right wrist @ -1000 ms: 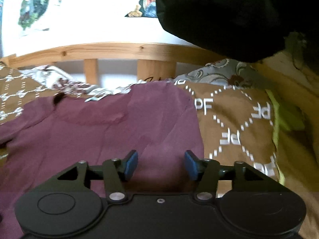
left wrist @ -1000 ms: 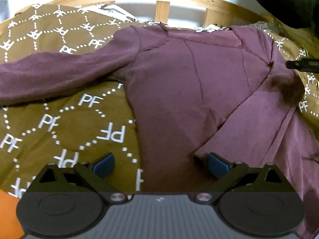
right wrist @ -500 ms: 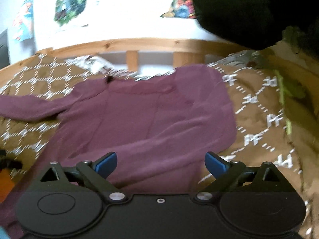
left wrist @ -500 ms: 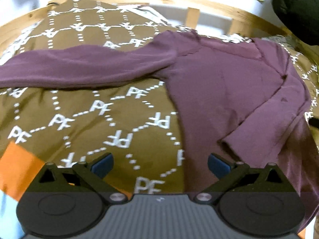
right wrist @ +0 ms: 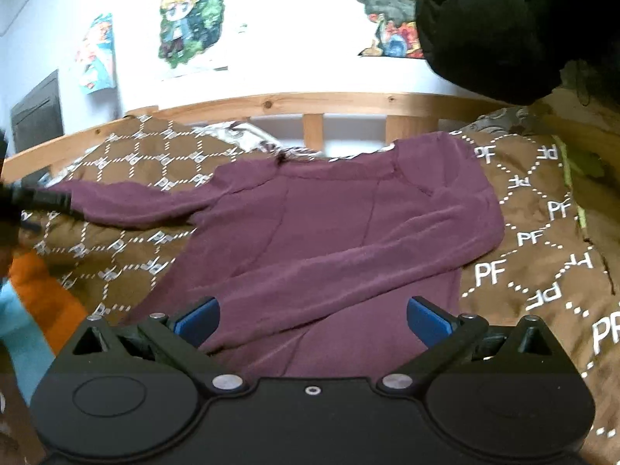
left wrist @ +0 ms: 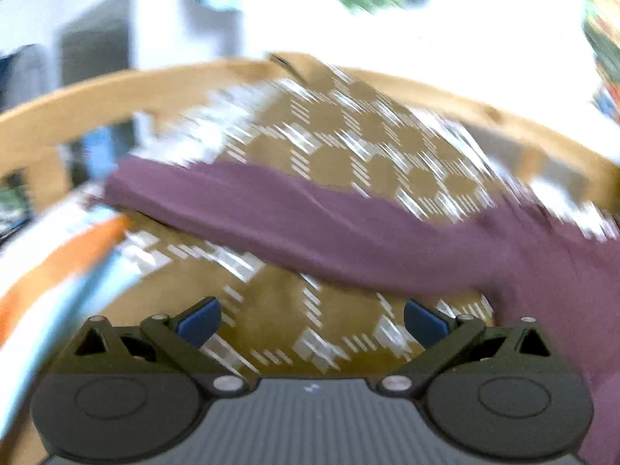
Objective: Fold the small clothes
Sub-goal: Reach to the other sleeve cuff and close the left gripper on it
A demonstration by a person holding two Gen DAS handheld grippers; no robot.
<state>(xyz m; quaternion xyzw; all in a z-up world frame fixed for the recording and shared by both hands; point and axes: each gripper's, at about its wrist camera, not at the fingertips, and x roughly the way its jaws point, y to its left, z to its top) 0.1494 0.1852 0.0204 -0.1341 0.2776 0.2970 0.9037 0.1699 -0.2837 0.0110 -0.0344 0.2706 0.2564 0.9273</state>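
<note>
One maroon long-sleeved top (right wrist: 348, 224) lies on one brown patterned blanket (right wrist: 534, 240), one sleeve (left wrist: 310, 228) outstretched, while two grippers, left (left wrist: 312, 317) and right (right wrist: 312, 319), hover wide-fingered, holding nothing.

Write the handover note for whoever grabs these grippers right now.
Left gripper: open, empty, above the brown blanket, near the outstretched sleeve. That view is blurred.
Right gripper: open, empty, over the lower part of the purple shirt.
Shirt lies flat on the blanket, neck toward the wooden rail.
Done: one sleeve already folded across the body.
Left: fold the outstretched sleeve in, then fold the body.
</note>
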